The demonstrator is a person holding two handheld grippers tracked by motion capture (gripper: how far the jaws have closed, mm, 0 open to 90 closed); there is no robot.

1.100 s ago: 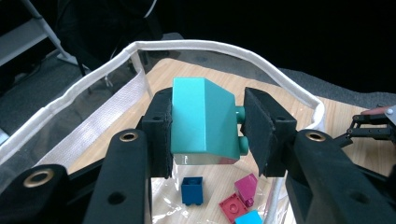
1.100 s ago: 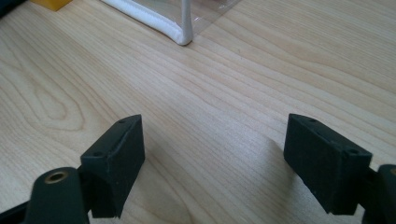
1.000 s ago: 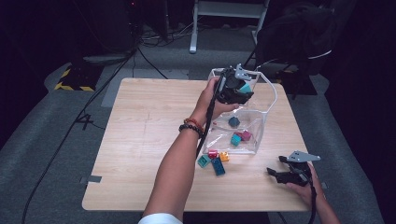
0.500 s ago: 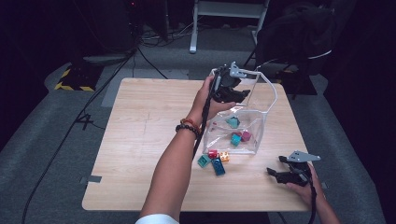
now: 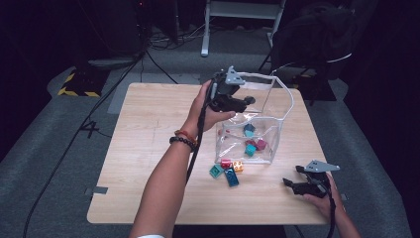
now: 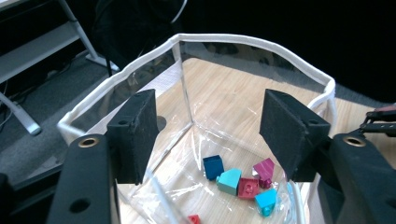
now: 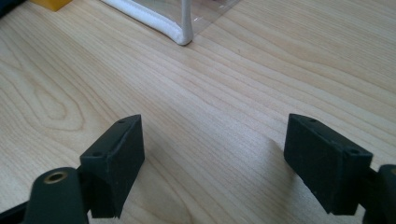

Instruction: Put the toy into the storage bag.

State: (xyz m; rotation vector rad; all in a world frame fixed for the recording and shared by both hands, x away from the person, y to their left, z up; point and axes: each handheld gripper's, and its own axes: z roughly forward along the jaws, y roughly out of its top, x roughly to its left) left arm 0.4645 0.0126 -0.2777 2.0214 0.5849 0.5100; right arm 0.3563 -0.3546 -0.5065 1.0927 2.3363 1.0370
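Observation:
A clear plastic bag with a white rim stands open on the wooden table. Several bricks lie in the bag: a blue brick, a teal brick, a red brick and a magenta brick. My left gripper hangs over the bag's left rim. The left gripper has just been opening its jaws, and nothing is between them. Near the front right edge my right gripper rests low with its jaws wide. The right gripper has only bare wood between its jaws.
Loose bricks lie in front of the bag: a teal one, a blue one, a red one and a yellow one. The bag's front corner is just ahead of the right gripper. A dark floor with cables surrounds the table.
The left gripper held a teal brick over the bag; its jaws opened, the brick now lies in the bag, and the gripper drifted left. The right gripper kept still.

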